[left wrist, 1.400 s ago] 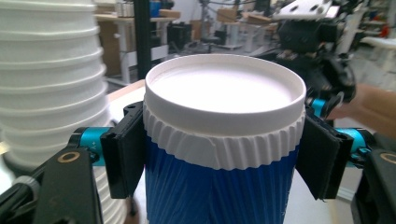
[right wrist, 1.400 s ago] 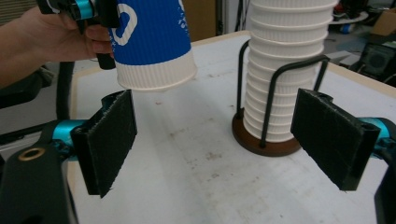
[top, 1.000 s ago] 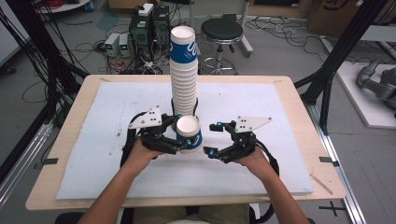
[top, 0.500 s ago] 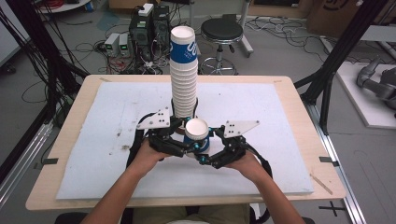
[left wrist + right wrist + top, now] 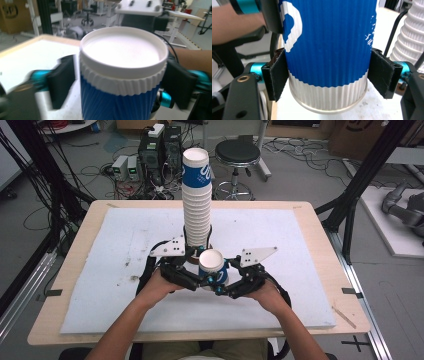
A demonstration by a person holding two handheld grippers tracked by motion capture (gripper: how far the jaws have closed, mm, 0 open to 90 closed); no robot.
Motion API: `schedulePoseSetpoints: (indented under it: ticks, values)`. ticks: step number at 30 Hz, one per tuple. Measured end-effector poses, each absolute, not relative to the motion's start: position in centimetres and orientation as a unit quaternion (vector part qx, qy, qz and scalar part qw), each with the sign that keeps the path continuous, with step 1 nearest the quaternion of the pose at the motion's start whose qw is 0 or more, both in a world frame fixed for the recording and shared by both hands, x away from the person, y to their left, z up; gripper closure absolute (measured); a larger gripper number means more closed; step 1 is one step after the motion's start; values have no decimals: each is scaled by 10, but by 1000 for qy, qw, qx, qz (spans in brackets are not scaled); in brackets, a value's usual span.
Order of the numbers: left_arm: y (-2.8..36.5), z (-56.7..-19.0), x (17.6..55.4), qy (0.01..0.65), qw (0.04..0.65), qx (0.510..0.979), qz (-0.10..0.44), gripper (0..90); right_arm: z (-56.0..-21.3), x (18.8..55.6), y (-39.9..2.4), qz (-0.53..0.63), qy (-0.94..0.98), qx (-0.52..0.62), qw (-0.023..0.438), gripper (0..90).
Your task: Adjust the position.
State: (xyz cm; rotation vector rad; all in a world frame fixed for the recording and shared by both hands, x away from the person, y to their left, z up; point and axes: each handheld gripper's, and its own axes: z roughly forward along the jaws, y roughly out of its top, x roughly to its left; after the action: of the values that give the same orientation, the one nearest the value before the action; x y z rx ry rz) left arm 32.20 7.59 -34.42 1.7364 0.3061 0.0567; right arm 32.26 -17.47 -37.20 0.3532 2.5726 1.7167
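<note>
since a second ago the right gripper has closed onto the ribbed blue-and-white paper cup; left gripper jaws just spread wide. cup is mid-worktop, before the cup stack.

A single cup stands on the table at the cup stack's six o'clock, flanked by the left gripper at nine and the right gripper at three.

A lab: computer boxes, floor cables, black frame around the table
</note>
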Motion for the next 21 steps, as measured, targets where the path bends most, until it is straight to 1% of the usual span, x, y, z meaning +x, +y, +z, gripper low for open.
schedulePoseSetpoints:
  ticks: [2, 4, 6, 9, 11, 18, 19, 21]
  values:
    - [79, -341, 322, 127, 621, 773, 25, 130, -370, 322, -176, 537, 837, 107, 23, 247]
    - [80, -340, 322, 124, 615, 778, 28, 130, -370, 321, -175, 529, 842, 106, 20, 248]
    - [82, -337, 321, 122, 602, 788, 32, 131, -369, 321, -174, 497, 862, 92, 29, 248]
    - [83, -333, 322, 109, 585, 803, 27, 131, -365, 322, -171, 475, 877, 75, 22, 248]
    - [80, -329, 322, 98, 562, 821, 29, 131, -361, 323, -167, 454, 888, 62, 27, 249]
    - [77, -330, 323, 85, 547, 833, 21, 133, -354, 326, -157, 431, 901, 47, 22, 242]
    - [76, -331, 324, 79, 534, 841, 20, 156, -355, 326, -156, 428, 903, 47, 18, 240]
    - [76, -332, 324, 69, 531, 844, 15, 216, -356, 326, -155, 426, 904, 43, 14, 241]
